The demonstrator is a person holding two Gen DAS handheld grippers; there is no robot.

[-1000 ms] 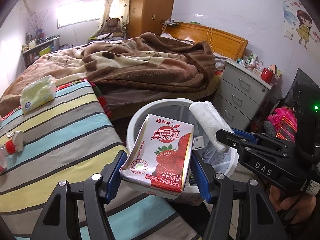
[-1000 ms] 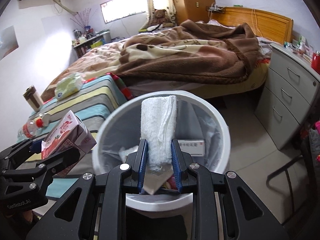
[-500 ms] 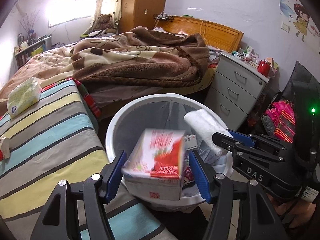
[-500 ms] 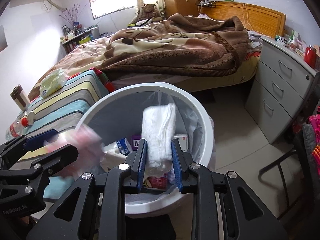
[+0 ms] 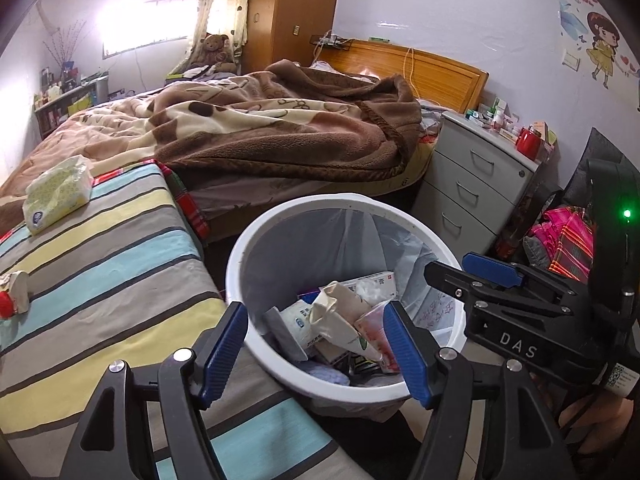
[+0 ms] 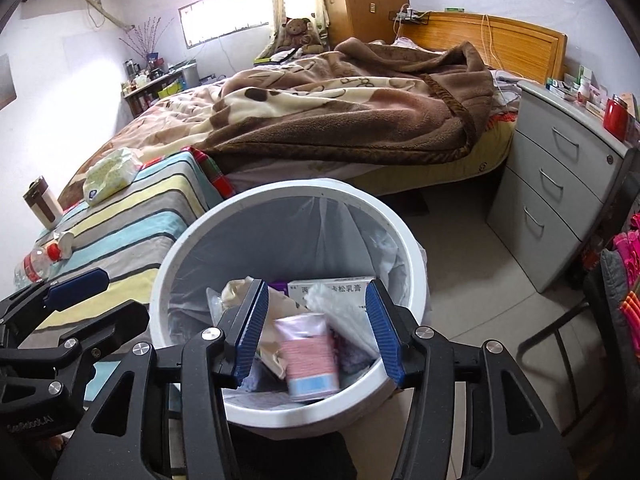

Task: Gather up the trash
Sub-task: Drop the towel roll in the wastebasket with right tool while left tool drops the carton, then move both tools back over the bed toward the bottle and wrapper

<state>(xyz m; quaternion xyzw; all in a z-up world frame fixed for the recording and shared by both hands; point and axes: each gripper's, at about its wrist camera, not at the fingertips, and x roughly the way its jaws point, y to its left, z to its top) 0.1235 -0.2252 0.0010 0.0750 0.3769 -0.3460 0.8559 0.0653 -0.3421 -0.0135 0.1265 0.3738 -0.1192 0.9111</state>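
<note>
A white trash bin (image 5: 240,256) with a plastic liner stands on the floor beside the striped table; it also shows in the right wrist view (image 6: 416,256). Inside lie the pink strawberry milk carton (image 6: 310,360), a medicine box (image 6: 328,286), crumpled paper (image 5: 332,316) and wrappers. My left gripper (image 5: 316,348) is open and empty over the bin's near rim. My right gripper (image 6: 316,332) is open and empty above the bin; it shows at the right of the left wrist view (image 5: 472,272).
The striped cloth table (image 5: 100,264) holds a tissue pack (image 5: 58,192), a red-capped plastic bottle (image 6: 38,258) and a brown cup (image 6: 42,202). Behind are a bed with a brown blanket (image 5: 280,132) and a grey drawer unit (image 5: 476,184).
Both grippers opened. The milk carton dropped from the left gripper and the white folded tissue from the right one into the bin. Both grippers tilted down over the bin.
</note>
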